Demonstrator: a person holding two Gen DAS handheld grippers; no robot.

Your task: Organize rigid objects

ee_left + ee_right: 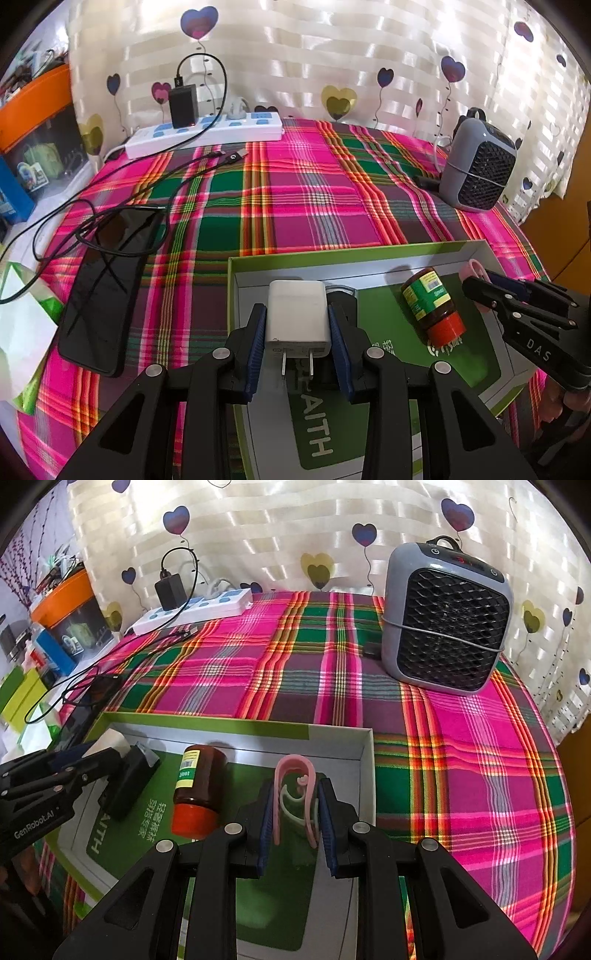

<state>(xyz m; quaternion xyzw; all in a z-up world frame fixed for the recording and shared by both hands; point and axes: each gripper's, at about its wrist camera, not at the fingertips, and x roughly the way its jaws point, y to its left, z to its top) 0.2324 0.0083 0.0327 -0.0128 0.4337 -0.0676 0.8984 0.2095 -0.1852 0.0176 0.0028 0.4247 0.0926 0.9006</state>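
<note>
My left gripper (296, 325) is shut on a white plug charger (297, 306), prongs toward the camera, over the left part of an open green-rimmed box (332, 254). A black block (129, 786) lies in the box just under it. A brown bottle (432, 306) with a red cap lies on its side in the middle of the box. My right gripper (295, 794) is shut on a pink clip (291, 768) with a pale hook inside it, low over the box's right end. In the right wrist view the left gripper (96, 755) and charger (114, 740) show at the left.
A dark phone (103, 291) with a black cable over it lies left of the box on the plaid cloth (314, 192). A white power strip (203, 133) sits at the back left and a grey fan heater (447, 616) at the back right. A curtain hangs behind.
</note>
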